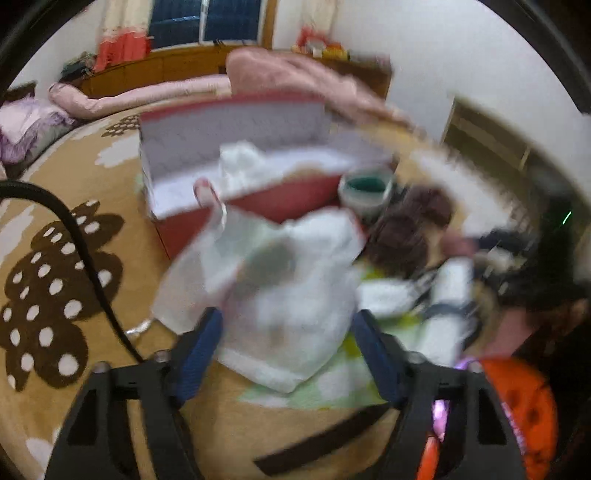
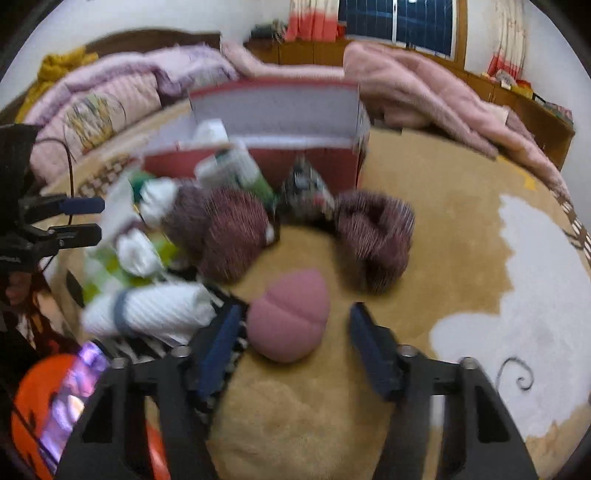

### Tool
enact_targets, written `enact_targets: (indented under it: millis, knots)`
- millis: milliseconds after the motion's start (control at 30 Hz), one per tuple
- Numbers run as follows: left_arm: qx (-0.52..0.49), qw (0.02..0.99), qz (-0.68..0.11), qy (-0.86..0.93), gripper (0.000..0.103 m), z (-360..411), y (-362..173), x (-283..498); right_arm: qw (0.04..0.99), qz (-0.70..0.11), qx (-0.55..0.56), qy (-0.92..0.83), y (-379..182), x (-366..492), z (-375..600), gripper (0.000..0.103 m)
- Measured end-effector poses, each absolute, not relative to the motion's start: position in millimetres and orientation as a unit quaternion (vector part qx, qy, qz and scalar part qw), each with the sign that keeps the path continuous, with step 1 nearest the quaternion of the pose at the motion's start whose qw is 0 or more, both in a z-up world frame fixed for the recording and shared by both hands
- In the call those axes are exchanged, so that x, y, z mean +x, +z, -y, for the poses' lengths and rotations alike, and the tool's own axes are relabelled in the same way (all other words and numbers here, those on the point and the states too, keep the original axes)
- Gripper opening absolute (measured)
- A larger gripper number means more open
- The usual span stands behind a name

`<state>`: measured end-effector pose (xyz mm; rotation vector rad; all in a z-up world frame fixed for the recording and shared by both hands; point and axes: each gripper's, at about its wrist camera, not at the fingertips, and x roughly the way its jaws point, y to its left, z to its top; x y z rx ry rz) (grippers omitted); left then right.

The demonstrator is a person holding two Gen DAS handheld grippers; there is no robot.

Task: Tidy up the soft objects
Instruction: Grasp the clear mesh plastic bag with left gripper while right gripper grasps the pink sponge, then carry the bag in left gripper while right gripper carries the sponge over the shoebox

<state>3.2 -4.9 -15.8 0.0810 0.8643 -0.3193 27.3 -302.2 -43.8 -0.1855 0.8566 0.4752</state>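
Left gripper (image 1: 286, 349): jaws apart, white cloth bundle (image 1: 280, 280) at lower centre between them, contact unclear through blur. Right gripper (image 2: 295, 345): jaws apart around pink pad (image 2: 290, 317), right pad clear. Red box (image 2: 277, 122) stands at upper centre on the carpet (image 2: 443, 206).

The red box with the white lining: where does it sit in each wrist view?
Left wrist view: the red box stands upper centre, beyond the white plastic bag that lies in front of the left gripper.
Right wrist view: the red box stands upper centre, behind the maroon fuzzy slippers.
Shared landmark: the dark window at the top of both pictures.
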Motion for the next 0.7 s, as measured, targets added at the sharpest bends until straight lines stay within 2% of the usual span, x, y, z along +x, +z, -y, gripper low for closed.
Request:
enact_targets:
  millis: [33,67,100,133,400,600,700]
  knots:
    - [0.046,0.891,-0.425,-0.152,0.026,7,-23,5,0.879,-0.411,-0.088,0.227,-44,27,302,0.044]
    - [0.043,0.892,-0.425,-0.15,0.025,7,-24,6,0.879,-0.407,-0.084,0.233,-42,26,302,0.038]
    - [0.036,0.893,-0.422,-0.152,0.011,7,-23,5,0.877,-0.409,-0.08,0.239,-39,26,302,0.039]
    - [0.029,0.892,-0.422,-0.159,0.009,6,-20,4,0.875,-0.409,-0.074,0.247,-36,24,303,0.038]
    - [-0.002,0.904,-0.392,-0.168,0.008,1,7,-8,0.882,-0.379,-0.078,0.271,-15,7,298,0.037]
    - [-0.019,0.929,-0.338,-0.152,0.008,3,56,-18,0.89,-0.363,-0.068,0.266,-1,16,296,0.037]
    - [-0.029,0.939,-0.312,-0.145,0.008,2,79,-24,0.903,-0.338,-0.049,0.262,23,20,304,0.037]
